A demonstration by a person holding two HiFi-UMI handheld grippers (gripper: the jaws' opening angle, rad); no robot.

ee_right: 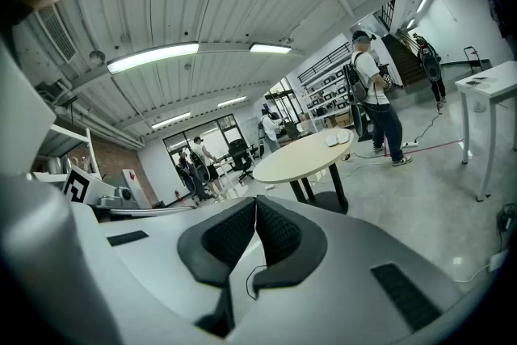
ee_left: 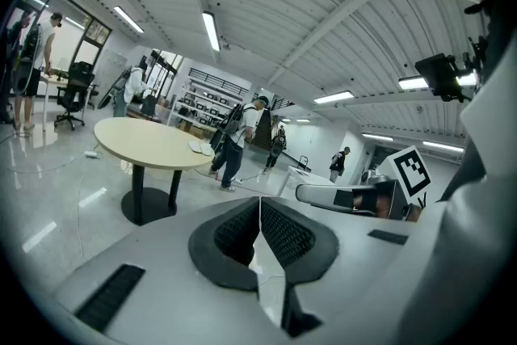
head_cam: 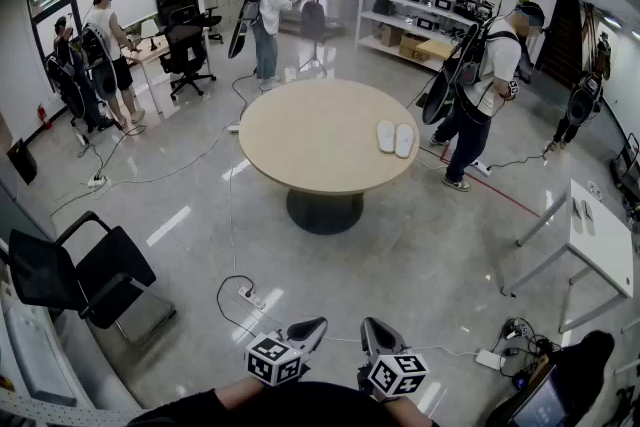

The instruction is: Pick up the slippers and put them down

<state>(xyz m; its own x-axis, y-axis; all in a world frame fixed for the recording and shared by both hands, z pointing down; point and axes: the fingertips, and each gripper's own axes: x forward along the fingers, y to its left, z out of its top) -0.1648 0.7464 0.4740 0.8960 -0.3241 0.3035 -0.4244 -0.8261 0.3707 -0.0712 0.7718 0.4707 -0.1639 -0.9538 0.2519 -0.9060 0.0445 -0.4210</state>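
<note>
White slippers [head_cam: 395, 137] paired on round table [head_cam: 310, 145], left gripper [head_cam: 310, 328] and right gripper [head_cam: 372, 330] well short of table, jaws pressed together, empty

The person wears dark sleeves [head_cam: 195, 408]. The left gripper [head_cam: 316, 323] and the right gripper [head_cam: 368, 325] are smooth and grey, with black bumpy pads [ee_left: 287, 234] inside. Each one has a white cube [head_cam: 275, 360] with black square marks.

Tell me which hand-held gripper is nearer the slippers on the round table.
Right, narrowly. The right hand-held gripper is almost in line with the slippers; the left hand-held gripper sits beside it, further left. Both hang over the floor, short of the table.
</note>
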